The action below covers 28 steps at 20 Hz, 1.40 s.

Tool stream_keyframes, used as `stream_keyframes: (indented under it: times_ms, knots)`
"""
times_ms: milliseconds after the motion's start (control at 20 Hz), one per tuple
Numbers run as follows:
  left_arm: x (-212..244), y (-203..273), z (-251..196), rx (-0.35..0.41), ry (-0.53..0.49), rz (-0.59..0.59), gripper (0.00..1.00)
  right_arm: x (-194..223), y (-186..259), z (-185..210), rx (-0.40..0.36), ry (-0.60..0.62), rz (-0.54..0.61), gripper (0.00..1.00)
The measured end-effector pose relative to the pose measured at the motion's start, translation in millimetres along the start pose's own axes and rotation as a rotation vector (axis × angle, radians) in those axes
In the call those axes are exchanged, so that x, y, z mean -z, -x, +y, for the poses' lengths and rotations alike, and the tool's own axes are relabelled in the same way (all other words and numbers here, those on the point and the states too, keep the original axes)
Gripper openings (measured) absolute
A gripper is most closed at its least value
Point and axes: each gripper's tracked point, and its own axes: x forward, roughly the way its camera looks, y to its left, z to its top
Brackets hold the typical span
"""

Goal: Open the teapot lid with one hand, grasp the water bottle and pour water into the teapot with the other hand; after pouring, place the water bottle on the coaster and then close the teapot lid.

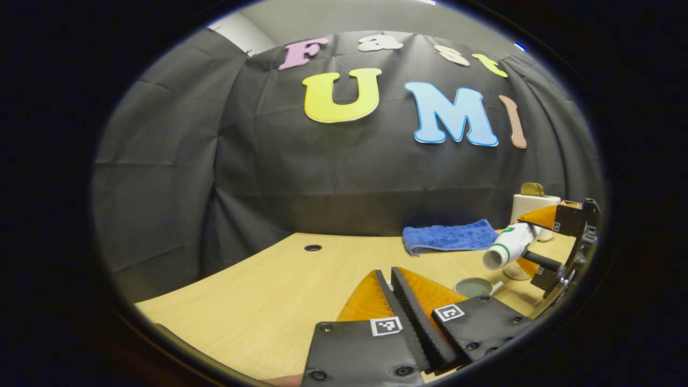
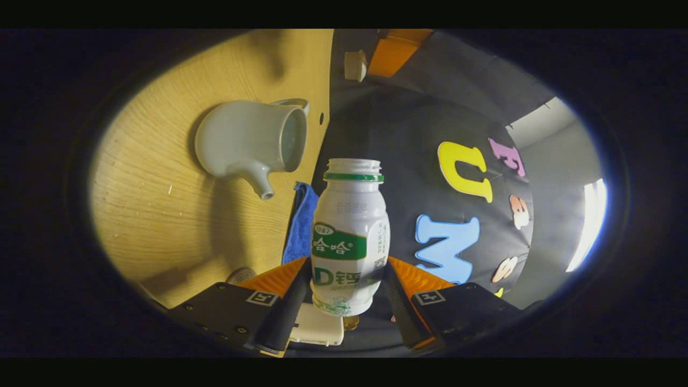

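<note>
The pale green teapot [image 2: 244,141] stands on the wooden table with its top uncovered; its open rim [image 1: 473,286] also shows in the left gripper view. My right gripper [image 2: 346,264] is shut on the white water bottle [image 2: 349,236], which has a green label and no cap. Seen from the left gripper view, the bottle [image 1: 510,244] lies tipped nearly level in the right gripper [image 1: 559,242], mouth just above and right of the teapot. My left gripper [image 1: 388,273] is shut. The right gripper view shows a small pale lid [image 2: 355,65] at its fingertips.
A folded blue cloth [image 1: 449,236] lies at the back of the table [image 1: 258,301]. Behind the bottle stands a white container [image 1: 529,203] with a gold top. A round coaster [image 2: 240,275] lies under the bottle. The table has a cable hole [image 1: 313,248].
</note>
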Motion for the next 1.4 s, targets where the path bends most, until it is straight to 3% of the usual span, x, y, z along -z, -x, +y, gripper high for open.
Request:
stream_keyframes:
  times_ms: [650, 700, 1400]
  knots:
    - [0, 0, -1, 0.018, -0.011, 0.004, 1.00, -4, 1, -8, 0.030, 0.077, -0.024, 0.76]
    - [0, 0, -1, 0.019, -0.012, 0.004, 0.09, -4, 0, -10, 0.032, 0.081, -0.025, 0.74]
    - [0, 0, -1, 0.038, -0.015, 0.006, 0.09, -6, 0, -15, 0.076, 0.135, -0.036, 0.76]
